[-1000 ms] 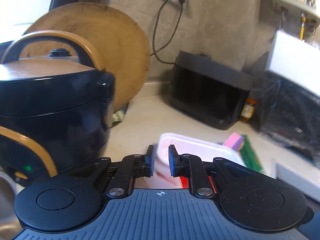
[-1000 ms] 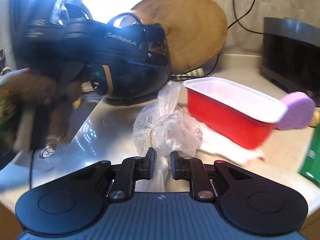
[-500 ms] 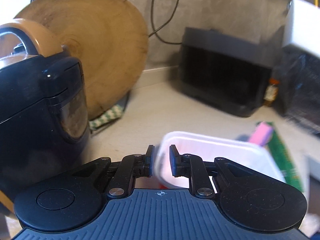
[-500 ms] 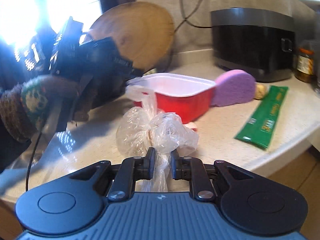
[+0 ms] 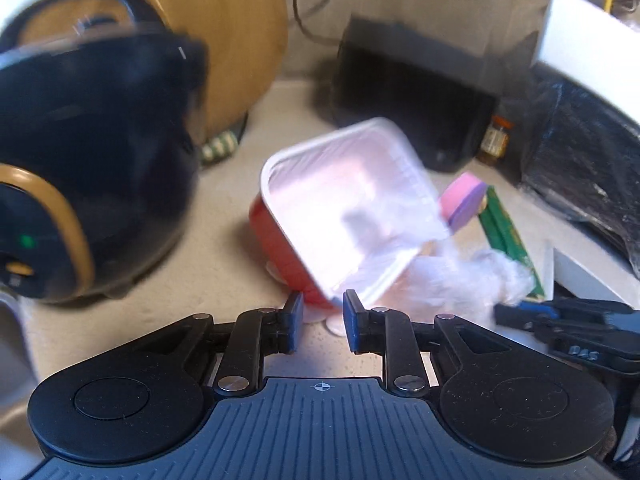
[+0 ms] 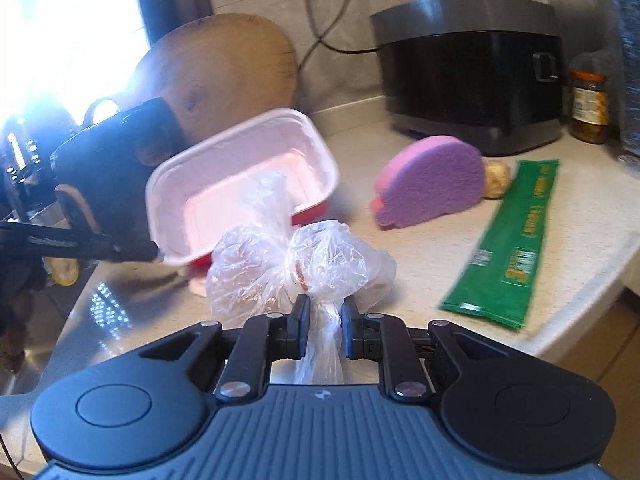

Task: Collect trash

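A red tray [image 5: 340,184] with a white inside stands tilted on the counter, its opening turned towards both cameras. Its near corner lies between the tips of my left gripper [image 5: 323,312]. Those jaws are opening, and the gap is wider than the thin rim. From the right wrist view the left gripper [image 6: 154,256] meets the tray [image 6: 224,208] at its left corner. My right gripper [image 6: 323,316] is shut on the twisted neck of a clear plastic bag [image 6: 300,268], which hangs just in front of the tray. The bag [image 5: 472,276] also shows crumpled beside the tray.
A black rice cooker [image 5: 92,152] with a tan handle stands left, with a round wooden board [image 5: 240,40] behind it. A black appliance [image 6: 468,68] and a jar [image 6: 588,108] stand at the back. A purple sponge [image 6: 432,180] and a green packet [image 6: 512,240] lie near the counter's right edge.
The left gripper's jaws have widened and the tray has tipped up, showing its white inside. The right gripper has carried the bag to the right, closer to the tray's front.
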`<state>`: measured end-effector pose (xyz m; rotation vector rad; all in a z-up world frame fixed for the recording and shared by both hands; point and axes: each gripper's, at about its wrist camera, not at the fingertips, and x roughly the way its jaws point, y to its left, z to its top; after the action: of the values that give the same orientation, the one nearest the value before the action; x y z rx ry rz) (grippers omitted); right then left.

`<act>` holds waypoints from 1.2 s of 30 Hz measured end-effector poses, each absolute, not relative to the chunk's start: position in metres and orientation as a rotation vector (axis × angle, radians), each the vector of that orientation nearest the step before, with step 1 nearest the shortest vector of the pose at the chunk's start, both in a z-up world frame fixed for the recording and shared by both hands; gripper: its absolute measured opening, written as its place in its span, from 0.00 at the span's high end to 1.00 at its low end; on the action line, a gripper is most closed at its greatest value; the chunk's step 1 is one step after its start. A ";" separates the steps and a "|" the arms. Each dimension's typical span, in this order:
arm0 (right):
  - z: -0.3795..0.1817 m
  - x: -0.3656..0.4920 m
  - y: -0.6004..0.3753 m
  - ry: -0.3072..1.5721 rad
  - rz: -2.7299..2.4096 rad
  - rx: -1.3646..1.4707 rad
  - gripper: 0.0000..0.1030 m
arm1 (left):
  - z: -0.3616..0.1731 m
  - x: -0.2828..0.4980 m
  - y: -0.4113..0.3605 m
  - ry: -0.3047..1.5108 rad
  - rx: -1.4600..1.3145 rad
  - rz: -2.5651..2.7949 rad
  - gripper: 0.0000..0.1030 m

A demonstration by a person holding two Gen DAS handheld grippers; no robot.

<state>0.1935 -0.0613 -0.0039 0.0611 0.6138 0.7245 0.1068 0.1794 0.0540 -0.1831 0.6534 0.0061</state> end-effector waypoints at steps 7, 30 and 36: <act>-0.006 0.168 -0.031 0.616 0.866 0.004 0.63 | 0.074 0.103 0.165 0.626 -0.274 -0.122 0.76; -0.014 0.158 -0.101 0.468 0.553 0.030 0.19 | 0.048 0.107 0.113 0.585 0.006 -0.152 0.71; -0.003 0.157 -0.062 0.476 0.775 0.059 0.17 | 0.094 0.128 0.131 0.473 -0.129 -0.220 0.75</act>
<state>0.1569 -0.0620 -0.0027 0.0588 0.4759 0.7752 0.1279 0.1308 0.0945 -0.1290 0.4731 -0.2197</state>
